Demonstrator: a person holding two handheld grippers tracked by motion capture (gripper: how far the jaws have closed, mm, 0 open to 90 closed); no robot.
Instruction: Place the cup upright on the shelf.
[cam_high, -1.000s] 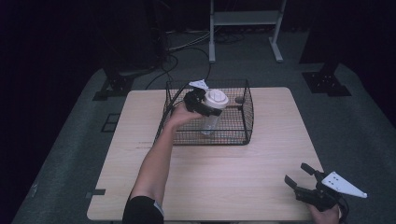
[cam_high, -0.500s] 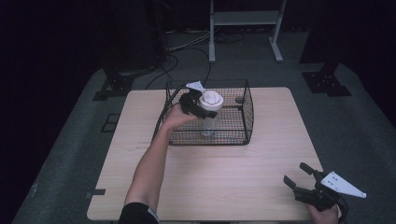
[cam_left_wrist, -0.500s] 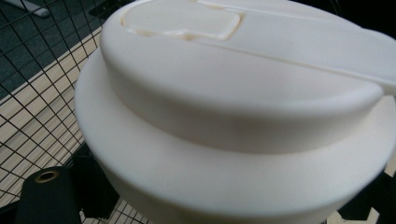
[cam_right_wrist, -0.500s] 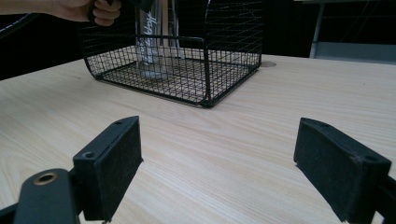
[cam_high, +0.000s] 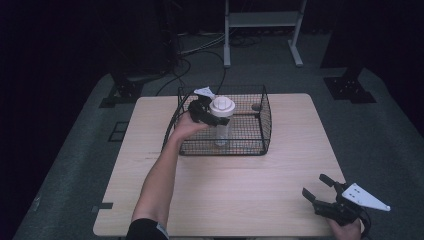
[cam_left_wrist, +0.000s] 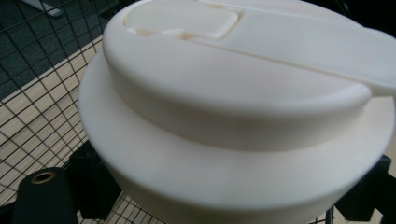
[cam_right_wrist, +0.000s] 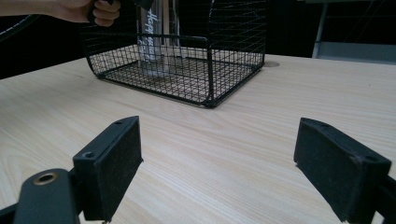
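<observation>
**Cup standing in the basket, left gripper easing off**

The cup (cam_high: 221, 122) is standing upright inside the basket (cam_high: 265, 120), clear-walled, looking light, stiff and slippery; its broad white lid (cam_left_wrist: 233, 107) gives the surest hold. The left gripper (cam_high: 212, 116) has just been opening around it, now narrowly apart. Well away from the basket, the right gripper (cam_high: 325, 192) is gaping wide and holding nothing.

Your clear tumbler (cam_high: 221, 125) stands upright inside the black wire basket (cam_high: 250, 145), toward its nine o'clock side, white lid (cam_left_wrist: 233, 107) on top with its flap shut. The basket sits at the table's twelve o'clock edge.
</observation>
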